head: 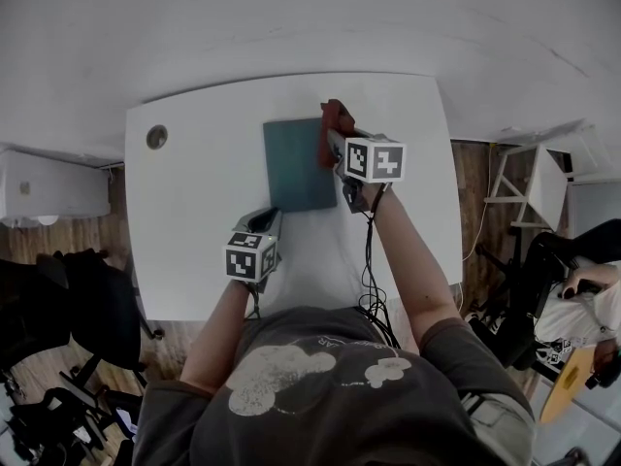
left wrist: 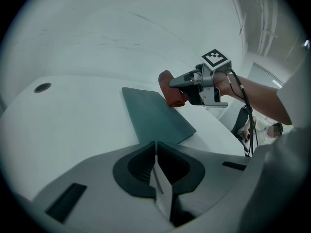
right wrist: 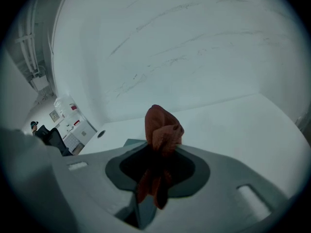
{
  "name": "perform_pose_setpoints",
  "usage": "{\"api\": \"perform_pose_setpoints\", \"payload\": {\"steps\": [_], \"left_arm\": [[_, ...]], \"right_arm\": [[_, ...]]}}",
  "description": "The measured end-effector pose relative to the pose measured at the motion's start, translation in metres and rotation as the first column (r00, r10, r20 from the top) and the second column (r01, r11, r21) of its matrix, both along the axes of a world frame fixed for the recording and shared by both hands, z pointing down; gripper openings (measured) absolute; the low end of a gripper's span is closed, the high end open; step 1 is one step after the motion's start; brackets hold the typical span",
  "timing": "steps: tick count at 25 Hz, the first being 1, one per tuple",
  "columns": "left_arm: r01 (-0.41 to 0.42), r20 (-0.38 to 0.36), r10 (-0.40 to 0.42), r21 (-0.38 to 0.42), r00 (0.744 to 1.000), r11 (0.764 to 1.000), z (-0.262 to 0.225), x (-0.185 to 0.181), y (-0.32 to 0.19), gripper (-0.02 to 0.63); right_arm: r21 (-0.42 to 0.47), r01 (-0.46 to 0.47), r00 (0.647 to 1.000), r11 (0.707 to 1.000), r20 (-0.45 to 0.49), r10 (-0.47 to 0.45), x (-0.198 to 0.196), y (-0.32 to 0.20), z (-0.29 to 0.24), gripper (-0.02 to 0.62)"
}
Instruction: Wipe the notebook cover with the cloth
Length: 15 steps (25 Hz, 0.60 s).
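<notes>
Red cloth (right wrist: pixel 163 130) between gripper (right wrist: pixel 156 178) jaws

The notebook (head: pixel 296 163) is plain dark teal, the table (head: pixel 194 197) white, the cloth (right wrist: pixel 163 125) rust red. The left gripper (left wrist: pixel 155 152) and right gripper (head: pixel 333 144) are grey, with black-and-white square markers. The shirt (head: pixel 330 386) is dark grey with pale cloud shapes.

The head view looked steeply down from overhead onto the whole white table (head: pixel 194 212). The left gripper view sat low near the table's front, facing across the teal notebook (left wrist: pixel 155 118) toward the right gripper (left wrist: pixel 171 84). The right gripper view looked closely along its jaws, past the red cloth (right wrist: pixel 163 125), to the wall (right wrist: pixel 170 33). All three shared the tabletop.
</notes>
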<state>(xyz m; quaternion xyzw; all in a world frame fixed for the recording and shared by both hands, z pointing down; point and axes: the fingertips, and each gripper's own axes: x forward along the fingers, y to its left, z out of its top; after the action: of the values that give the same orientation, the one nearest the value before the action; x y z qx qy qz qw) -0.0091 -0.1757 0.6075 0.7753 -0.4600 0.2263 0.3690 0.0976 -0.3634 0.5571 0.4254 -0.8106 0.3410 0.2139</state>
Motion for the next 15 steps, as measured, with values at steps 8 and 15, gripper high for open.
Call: {"api": "perform_pose_setpoints", "payload": {"steps": [8,15], "left_arm": [[-0.010,-0.006,0.010,0.003,1.000,1.000,0.000,0.000,0.000,0.020],[-0.013,-0.013,0.013,0.006,1.000,1.000,-0.001,-0.001,0.001,0.020]], "right_arm": [[-0.018,0.093,0.991,0.996,0.102,-0.090,-0.050,0.030,-0.019,0.104],[-0.047,0.140,0.984,0.989,0.120,-0.133,-0.085,0.055,-0.012,0.104]]}}
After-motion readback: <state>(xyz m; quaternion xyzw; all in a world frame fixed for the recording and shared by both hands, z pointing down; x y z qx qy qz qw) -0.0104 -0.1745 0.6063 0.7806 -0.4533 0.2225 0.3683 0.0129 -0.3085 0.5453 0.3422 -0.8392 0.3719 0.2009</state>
